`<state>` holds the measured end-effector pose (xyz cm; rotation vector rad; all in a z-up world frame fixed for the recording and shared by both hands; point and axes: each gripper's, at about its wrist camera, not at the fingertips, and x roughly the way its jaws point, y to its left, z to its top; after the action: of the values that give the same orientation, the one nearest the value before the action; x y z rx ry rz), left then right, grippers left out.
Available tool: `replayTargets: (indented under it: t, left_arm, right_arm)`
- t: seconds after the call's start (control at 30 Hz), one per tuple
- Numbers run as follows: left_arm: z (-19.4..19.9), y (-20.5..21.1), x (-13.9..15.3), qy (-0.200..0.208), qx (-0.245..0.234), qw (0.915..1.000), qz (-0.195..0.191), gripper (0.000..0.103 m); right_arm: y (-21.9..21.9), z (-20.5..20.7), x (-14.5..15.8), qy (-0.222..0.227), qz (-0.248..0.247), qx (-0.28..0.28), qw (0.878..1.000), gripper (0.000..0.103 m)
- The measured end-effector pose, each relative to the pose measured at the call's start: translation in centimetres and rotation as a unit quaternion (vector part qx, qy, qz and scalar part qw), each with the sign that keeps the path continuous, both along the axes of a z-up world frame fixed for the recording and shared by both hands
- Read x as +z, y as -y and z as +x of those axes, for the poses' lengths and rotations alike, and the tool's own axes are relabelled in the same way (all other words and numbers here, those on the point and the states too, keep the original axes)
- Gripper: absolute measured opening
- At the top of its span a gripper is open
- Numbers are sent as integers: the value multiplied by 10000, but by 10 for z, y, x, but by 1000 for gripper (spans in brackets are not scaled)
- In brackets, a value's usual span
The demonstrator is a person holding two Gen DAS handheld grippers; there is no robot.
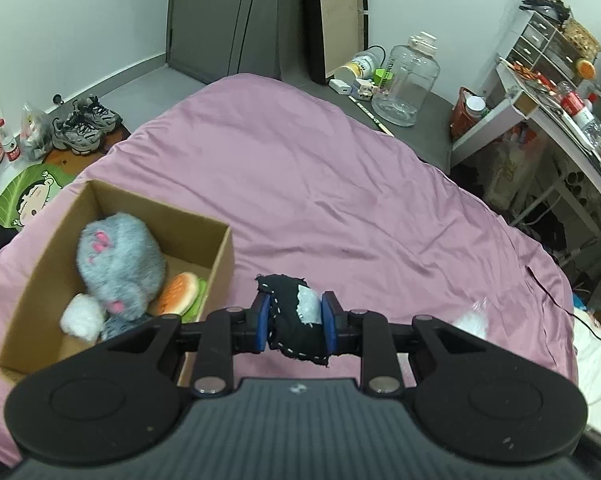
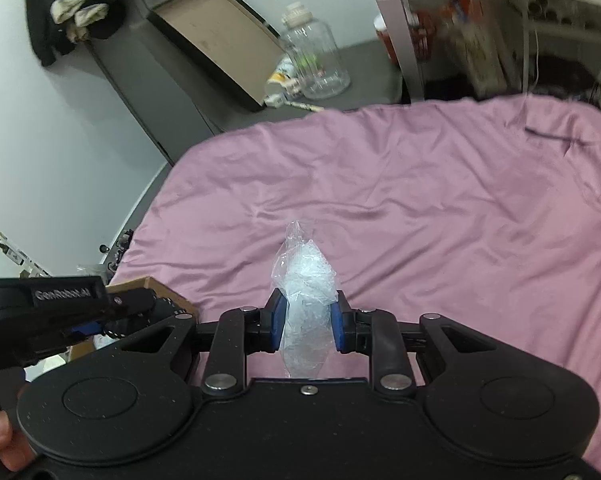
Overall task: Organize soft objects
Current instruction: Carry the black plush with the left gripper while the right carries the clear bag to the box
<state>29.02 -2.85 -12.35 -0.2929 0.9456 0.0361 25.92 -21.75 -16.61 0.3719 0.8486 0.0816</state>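
Observation:
My left gripper is shut on a black stitched soft toy with a white patch, held above the pink bedsheet just right of an open cardboard box. The box holds a grey plush toy, a plush burger and a white fluffy ball. My right gripper is shut on a clear plastic bag of white stuffing, held above the sheet. The left gripper and the box corner show at the left of the right wrist view. A blurred white bag shows at right in the left wrist view.
A large clear water jug and small items stand on the grey floor beyond the bed. A cluttered white desk is at the right. Sneakers and bags lie on the floor at the left. A dark panel leans on the wall.

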Motion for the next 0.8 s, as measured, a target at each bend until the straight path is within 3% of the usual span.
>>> replayTargets:
  t: [0.5,0.8]
  left_arm:
    - [-62,-44,41,422,-53,9991,57,26]
    - [-83,-74,62,543,-83,9980,298,26]
  right_arm:
    - [-35,-50,51,576,-164,222,9980,24]
    - [-52,-61,68,641,-130,404,9970,24]
